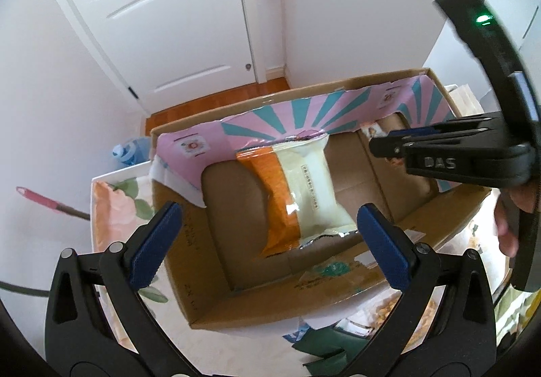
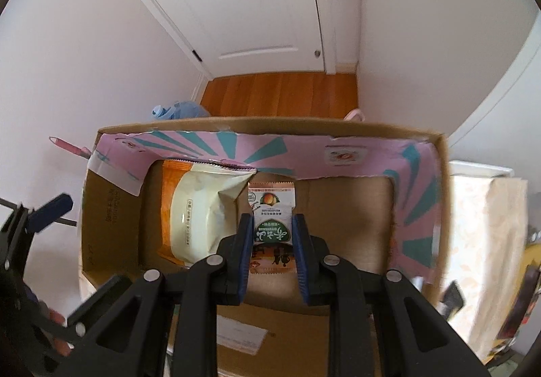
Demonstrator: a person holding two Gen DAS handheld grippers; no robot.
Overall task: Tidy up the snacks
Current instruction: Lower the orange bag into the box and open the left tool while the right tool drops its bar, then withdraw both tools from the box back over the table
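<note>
An orange and cream snack bag (image 1: 301,187) lies on the floor of a cardboard box (image 1: 189,275), leaning on its pink and teal liner. My left gripper (image 1: 268,225) hovers above the bag, open wide, with nothing between its pads. My right gripper (image 2: 272,231) is shut on a small white packet (image 2: 272,208) with a green label and a fruit picture, held over the middle of the box (image 2: 338,127), just right of the bag (image 2: 203,208). The right gripper (image 1: 382,147) also shows in the left wrist view, at the box's far right.
The box sits on a floral tablecloth (image 1: 115,208). Dark green packaging (image 1: 338,346) lies in front of it and a pale paper bag (image 2: 483,242) stands to its right. Behind are a white door (image 2: 257,5), a wooden floor (image 2: 280,93) and a blue bag (image 2: 175,110).
</note>
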